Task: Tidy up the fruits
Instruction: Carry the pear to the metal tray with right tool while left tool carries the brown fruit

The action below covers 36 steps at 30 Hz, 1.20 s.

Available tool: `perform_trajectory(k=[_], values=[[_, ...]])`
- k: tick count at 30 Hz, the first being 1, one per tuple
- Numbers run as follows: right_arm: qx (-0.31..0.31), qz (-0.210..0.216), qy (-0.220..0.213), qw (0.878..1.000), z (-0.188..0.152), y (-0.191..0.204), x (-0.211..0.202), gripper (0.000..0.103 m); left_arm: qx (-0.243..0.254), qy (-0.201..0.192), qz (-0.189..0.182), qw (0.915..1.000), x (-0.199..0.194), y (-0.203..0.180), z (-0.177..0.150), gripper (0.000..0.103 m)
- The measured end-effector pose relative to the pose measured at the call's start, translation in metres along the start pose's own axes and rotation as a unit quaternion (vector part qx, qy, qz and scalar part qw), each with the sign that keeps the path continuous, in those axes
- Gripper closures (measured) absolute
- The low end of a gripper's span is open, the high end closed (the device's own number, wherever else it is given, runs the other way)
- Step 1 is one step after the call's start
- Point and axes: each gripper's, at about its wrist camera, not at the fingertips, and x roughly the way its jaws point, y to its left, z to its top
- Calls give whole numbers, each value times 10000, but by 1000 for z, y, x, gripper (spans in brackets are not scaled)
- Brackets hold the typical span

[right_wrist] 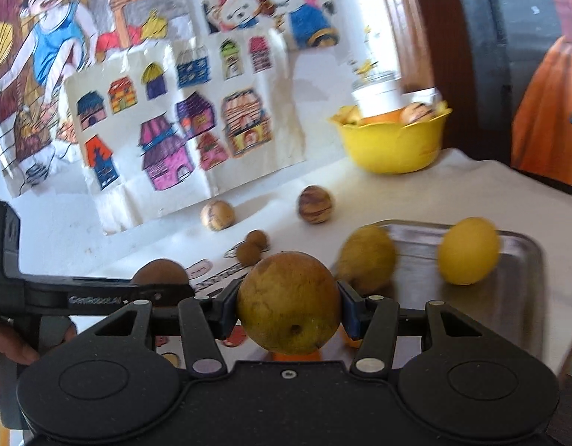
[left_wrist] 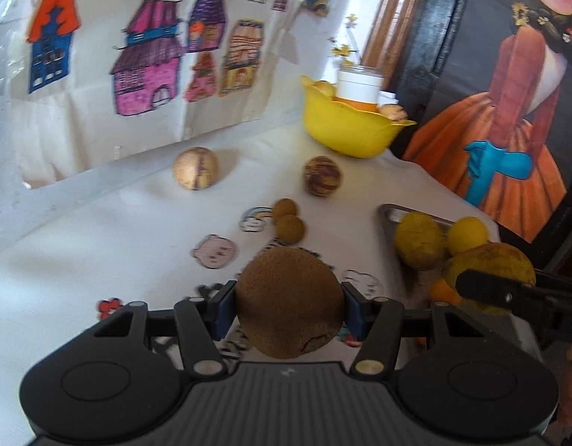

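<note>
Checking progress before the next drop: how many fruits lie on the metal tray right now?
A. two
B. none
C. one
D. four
A: the right wrist view shows the metal tray bearing only a dull yellow-brown fruit at its left edge and a bright yellow fruit; the brown fruit and the yellow-green fruit are each gripped in tongs, not on it.

Bowl (right_wrist: 392,145) sits at the tabletop's (right_wrist: 416,200) far edge; tray (right_wrist: 516,286) by the right edge holds two fruits (right_wrist: 468,251).
</note>
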Motion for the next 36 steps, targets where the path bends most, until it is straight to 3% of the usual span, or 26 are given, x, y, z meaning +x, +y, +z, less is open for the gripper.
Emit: perform_trajectory(k=[21, 36], values=[[446, -708, 12, 9965, -24, -53, -21, 48, 953, 122, -846, 9918, -6, -80, -31, 41], [589, -830, 91, 9948, -36, -64, -18, 48, 1647, 216, -1042, 9806, 0, -105, -51, 41]])
